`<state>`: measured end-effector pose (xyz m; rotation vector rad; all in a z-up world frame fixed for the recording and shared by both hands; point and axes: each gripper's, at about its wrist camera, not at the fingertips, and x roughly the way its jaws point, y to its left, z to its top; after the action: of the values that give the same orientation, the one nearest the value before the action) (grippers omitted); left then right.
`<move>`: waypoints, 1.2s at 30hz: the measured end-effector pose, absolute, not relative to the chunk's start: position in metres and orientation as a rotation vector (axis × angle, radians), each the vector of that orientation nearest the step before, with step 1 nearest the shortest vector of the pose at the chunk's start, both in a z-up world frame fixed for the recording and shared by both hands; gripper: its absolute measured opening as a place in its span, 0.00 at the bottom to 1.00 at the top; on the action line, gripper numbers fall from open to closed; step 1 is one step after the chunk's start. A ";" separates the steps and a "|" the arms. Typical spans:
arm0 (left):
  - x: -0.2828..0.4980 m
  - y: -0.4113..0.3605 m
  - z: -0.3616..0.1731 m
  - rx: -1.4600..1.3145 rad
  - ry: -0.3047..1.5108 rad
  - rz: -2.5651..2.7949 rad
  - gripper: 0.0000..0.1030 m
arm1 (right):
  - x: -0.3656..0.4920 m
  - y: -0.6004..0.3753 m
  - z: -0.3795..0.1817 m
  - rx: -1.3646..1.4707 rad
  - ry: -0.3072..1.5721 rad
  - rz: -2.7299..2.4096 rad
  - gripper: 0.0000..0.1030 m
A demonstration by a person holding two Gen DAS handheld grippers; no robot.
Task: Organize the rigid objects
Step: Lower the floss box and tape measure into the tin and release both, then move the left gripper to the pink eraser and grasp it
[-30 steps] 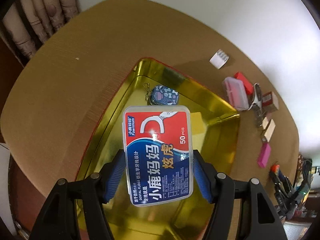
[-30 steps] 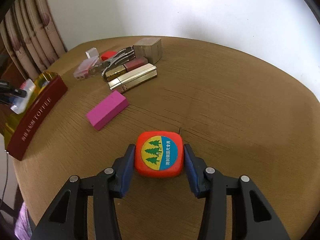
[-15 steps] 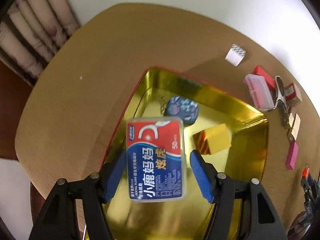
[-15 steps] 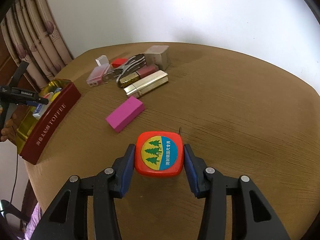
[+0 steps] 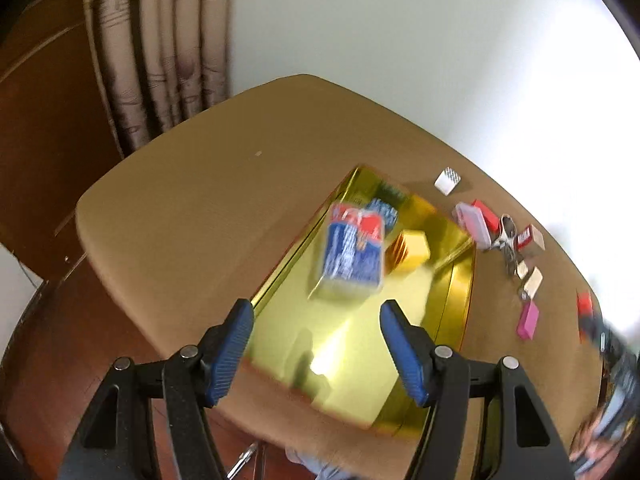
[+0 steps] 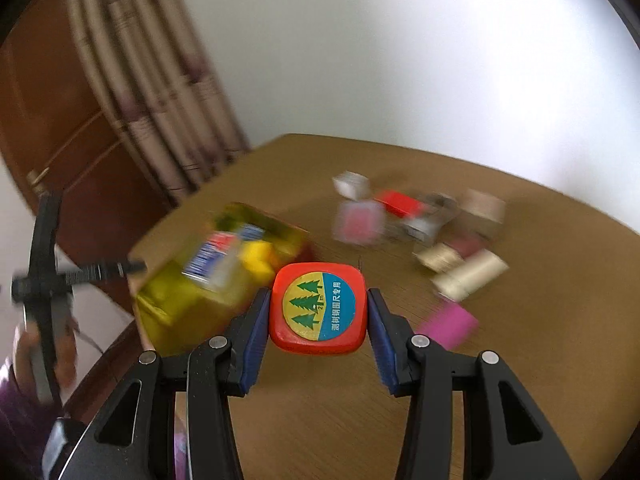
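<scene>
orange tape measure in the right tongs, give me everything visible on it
The tape measure is a rounded-square case, orange-red plastic by its look. Its round face label is half yellow with three green trees, half blue with white Chinese text. It faces the camera, nearly upright, clamped on both sides by the blue pads of the right tongs, above the brown table.

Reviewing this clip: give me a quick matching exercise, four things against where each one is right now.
Things:
1. floss box
2. tape measure
3. pink block
4. yellow block

Places:
A. in the right gripper
B. on the table, outside the tin
C. in the tin, beside the floss box
D. in the tin, ahead of the open left gripper

Pairs: 1-D, 2-A, 3-B, 4-C
</scene>
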<state>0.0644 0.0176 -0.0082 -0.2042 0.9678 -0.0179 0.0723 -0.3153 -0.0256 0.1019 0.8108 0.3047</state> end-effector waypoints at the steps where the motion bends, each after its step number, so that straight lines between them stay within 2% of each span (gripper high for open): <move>1: 0.055 0.021 -0.010 -0.204 0.954 -0.005 0.65 | 0.081 -0.299 -0.025 0.084 0.814 0.327 0.42; 6: 0.021 0.035 -0.028 -0.242 0.904 0.008 0.65 | 0.128 -0.236 -0.039 0.028 0.861 0.361 0.42; 10: 0.022 0.043 -0.039 -0.303 0.915 -0.027 0.65 | 0.161 -0.208 -0.061 -0.001 0.913 0.343 0.42; 24: 0.026 0.042 -0.054 -0.318 0.972 -0.097 0.65 | 0.198 -0.199 -0.112 -0.004 0.986 0.258 0.44; 30: 0.027 0.039 -0.057 -0.299 0.979 -0.089 0.65 | 0.194 -0.219 -0.103 0.057 0.932 0.255 0.48; 35: 0.022 0.030 -0.049 -0.239 0.927 -0.091 0.65 | 0.137 -0.281 -0.065 0.135 0.781 0.150 0.54; 36: 0.021 0.027 -0.047 -0.223 0.916 -0.097 0.65 | 0.120 -0.298 -0.060 0.131 0.757 0.111 0.58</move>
<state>0.0206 0.0273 -0.0468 -0.2233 0.9160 -0.0965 0.1202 -0.2979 -0.0604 0.1311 0.7571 0.1107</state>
